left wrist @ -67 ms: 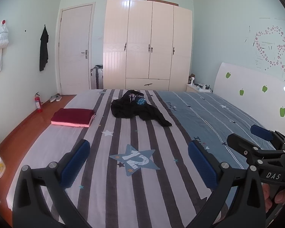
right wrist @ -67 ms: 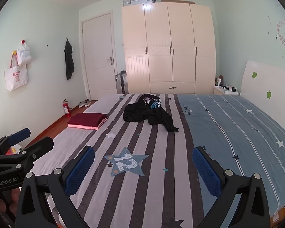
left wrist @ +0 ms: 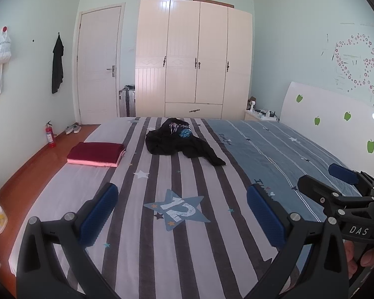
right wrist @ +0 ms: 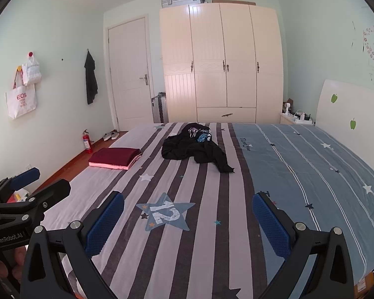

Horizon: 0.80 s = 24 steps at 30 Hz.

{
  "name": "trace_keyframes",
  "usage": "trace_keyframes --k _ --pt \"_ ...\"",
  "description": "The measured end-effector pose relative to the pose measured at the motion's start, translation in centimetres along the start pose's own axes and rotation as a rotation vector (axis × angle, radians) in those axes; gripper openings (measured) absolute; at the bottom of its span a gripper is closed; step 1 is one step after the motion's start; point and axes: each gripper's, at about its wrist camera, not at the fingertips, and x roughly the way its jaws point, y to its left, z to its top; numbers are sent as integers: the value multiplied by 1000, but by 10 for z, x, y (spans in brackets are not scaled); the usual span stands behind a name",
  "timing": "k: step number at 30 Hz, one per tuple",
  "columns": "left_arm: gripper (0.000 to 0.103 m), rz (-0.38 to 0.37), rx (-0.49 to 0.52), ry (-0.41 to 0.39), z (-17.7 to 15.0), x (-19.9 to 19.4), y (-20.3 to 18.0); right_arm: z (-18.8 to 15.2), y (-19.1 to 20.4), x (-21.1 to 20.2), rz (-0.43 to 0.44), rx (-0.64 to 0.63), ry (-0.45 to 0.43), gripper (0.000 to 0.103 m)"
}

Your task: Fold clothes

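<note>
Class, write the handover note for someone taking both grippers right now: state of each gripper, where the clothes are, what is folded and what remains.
Left gripper: open, holding nothing, above the bed.
Right gripper: open, holding nothing, beside the left one.
Clothes: black garment lies crumpled mid-bed, toward the far side. Dark red folded item sits on a folded pink one at the bed's left edge.
Done: that stack is folded.
Left: reach the black garment, spread it flat, fold it, probably set it by the stack.

Soft cloth is seen on the bed and the black garment. Shiny painted wood is seen on the wardrobe. Bumpy blue pads are seen.
</note>
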Motion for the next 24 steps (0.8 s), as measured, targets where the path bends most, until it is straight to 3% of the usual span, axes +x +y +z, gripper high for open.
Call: trace_keyframes --k 10,24 --pt "102 -8 1 -10 -1 -2 28 0 0 5 -1 4 -3 102" --pt "102 -3 4 -5 6 -7 21 1 0 3 0 9 6 102"
